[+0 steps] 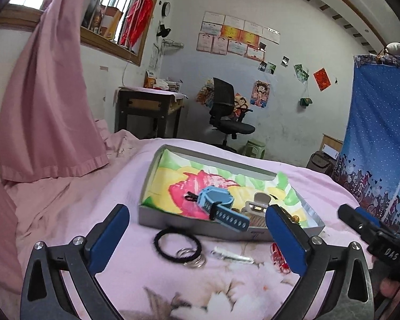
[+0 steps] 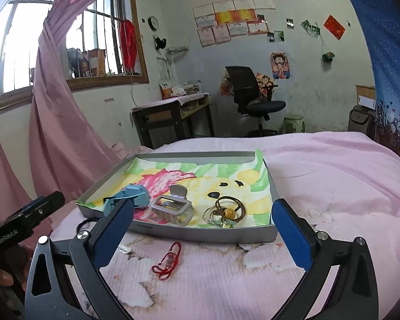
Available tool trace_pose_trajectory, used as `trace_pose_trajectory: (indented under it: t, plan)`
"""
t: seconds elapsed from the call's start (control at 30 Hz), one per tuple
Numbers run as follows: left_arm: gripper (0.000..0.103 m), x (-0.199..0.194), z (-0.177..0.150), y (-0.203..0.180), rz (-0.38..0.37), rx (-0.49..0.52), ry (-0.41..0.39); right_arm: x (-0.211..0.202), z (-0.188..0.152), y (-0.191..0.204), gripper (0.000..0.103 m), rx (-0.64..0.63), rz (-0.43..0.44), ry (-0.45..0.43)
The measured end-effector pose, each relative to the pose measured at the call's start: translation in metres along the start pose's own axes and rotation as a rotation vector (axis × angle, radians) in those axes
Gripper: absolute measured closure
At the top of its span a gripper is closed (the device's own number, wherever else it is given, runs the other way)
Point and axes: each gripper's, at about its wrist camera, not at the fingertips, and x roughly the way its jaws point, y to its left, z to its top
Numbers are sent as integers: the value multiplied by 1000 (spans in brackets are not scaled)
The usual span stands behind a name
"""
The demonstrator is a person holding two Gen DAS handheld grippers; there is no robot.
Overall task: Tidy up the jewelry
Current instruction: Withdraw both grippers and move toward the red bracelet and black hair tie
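A grey tray (image 1: 170,222) (image 2: 208,236) lined with a bright painted sheet lies on the pink bed. In it rest a blue watch (image 1: 218,205) (image 2: 132,197), a silver hair claw (image 2: 173,206) (image 1: 257,204) and a ring bundle with a yellow bead (image 2: 225,212). On the blanket in front of the tray lie a black hair tie (image 1: 177,242), silver rings (image 1: 190,257), a small clear clip (image 1: 232,256) and a red cord bracelet (image 2: 168,262) (image 1: 280,258). My left gripper (image 1: 197,236) stands open over the loose pieces, holding nothing. The right gripper (image 2: 202,230) is open and empty at the tray's near wall.
Pink curtains (image 1: 48,93) hang at the left by the window. A desk (image 1: 149,109), a black office chair (image 1: 226,109) and a green stool (image 2: 293,122) stand beyond the bed. A blue patterned cloth (image 1: 376,146) hangs at the right.
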Motion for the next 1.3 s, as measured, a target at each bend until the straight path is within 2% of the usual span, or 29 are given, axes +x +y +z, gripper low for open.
trace_pose_trajectory:
  t: [0.2,0.67,0.93,1.3]
  plan:
    - [0,-16,-6,10,24,32,-9,-22,-5,4,1,-21,5,-20]
    - [0,-19,-28,25,45,81,22,-27,-23,26,1,-115,32,35]
    - [0,-9,-38,34,48,74,94,-17,-30,30,1,-138,41,102]
    - [0,1,-42,35,47,80,155,3,-41,34,1,-159,42,213]
